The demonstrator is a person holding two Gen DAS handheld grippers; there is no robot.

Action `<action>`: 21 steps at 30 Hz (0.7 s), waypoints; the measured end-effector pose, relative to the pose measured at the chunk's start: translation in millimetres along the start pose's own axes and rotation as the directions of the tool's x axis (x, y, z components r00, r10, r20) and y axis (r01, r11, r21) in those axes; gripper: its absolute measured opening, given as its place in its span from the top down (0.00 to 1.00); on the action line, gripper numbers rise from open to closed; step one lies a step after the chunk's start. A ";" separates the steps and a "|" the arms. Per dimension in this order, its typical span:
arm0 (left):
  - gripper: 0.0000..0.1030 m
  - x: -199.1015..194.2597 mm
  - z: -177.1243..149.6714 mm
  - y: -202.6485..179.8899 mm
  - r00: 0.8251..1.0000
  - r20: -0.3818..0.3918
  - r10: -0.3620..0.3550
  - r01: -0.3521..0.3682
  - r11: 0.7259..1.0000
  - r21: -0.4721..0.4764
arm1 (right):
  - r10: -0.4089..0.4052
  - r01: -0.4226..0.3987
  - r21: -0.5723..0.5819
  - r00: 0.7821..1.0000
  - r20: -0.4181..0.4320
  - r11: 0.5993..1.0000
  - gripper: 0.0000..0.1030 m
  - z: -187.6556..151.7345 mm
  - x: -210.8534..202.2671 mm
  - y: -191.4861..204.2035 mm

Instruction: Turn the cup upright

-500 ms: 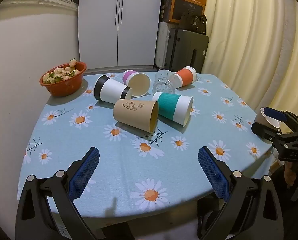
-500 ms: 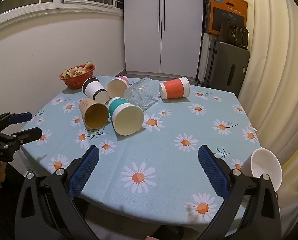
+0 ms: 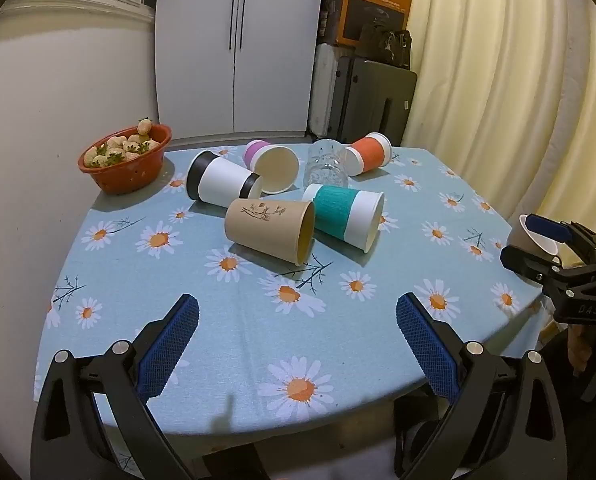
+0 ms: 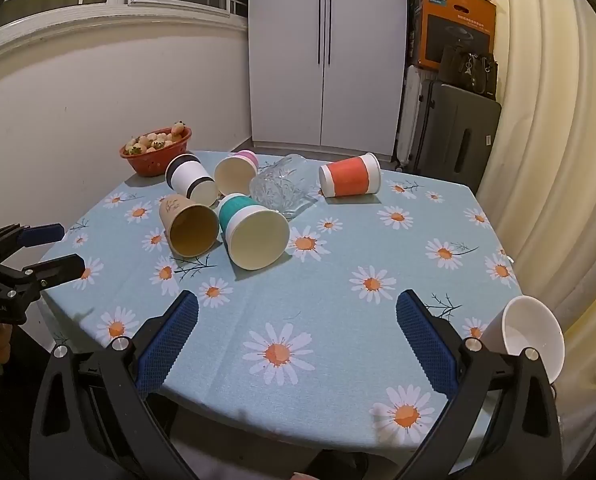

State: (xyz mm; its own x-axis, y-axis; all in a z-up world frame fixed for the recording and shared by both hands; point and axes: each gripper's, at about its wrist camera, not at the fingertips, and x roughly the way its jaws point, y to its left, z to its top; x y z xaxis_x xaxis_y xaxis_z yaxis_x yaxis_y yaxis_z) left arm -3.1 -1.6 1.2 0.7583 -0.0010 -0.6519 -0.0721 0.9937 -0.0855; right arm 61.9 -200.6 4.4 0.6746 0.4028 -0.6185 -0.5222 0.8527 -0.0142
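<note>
Several cups lie on their sides on the daisy tablecloth: a brown paper cup (image 3: 270, 232) (image 4: 189, 229), a teal-and-white cup (image 3: 348, 220) (image 4: 254, 230), a black-and-white cup (image 3: 222, 182) (image 4: 190, 178), a pink-banded cup (image 3: 274, 164) (image 4: 236, 172), an orange cup (image 3: 368, 154) (image 4: 350, 180) and a clear glass (image 3: 325, 168) (image 4: 280, 188). A white cup (image 4: 528, 334) (image 3: 536, 236) lies at the right table edge. My left gripper (image 3: 297, 336) is open and empty over the near edge, also seen in the right wrist view (image 4: 56, 248). My right gripper (image 4: 297, 336) is open and empty, left of the white cup.
A red bowl of strawberries (image 3: 126, 158) (image 4: 156, 150) stands at the far left by the wall. A white cabinet (image 4: 326, 52), a suitcase (image 4: 454, 136) with an orange box (image 4: 454, 28) and a curtain (image 4: 554, 120) lie beyond the table (image 4: 338, 300).
</note>
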 end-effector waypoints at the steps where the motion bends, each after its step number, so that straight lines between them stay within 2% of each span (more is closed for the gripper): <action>1: 0.06 0.0 0.0 0.2 1.000 0.001 -0.003 0.003 1.000 0.000 | -0.002 0.002 -0.001 1.000 -0.002 1.000 0.04 -0.6 3.6 0.4; 21: 0.06 4.5 0.1 -3.5 1.000 -0.014 -0.007 0.007 1.000 0.012 | 0.007 -0.007 0.002 1.000 -0.010 1.000 0.04 -0.7 3.6 0.9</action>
State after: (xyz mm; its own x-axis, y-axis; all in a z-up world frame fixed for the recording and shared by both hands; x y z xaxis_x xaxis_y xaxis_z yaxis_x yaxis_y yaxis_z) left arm 0.7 -5.1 -1.4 0.7493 -0.0091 -0.6622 -0.0596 0.9949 -0.0811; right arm 63.5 -198.6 1.6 0.6659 0.4056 -0.6261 -0.5259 0.8505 -0.0083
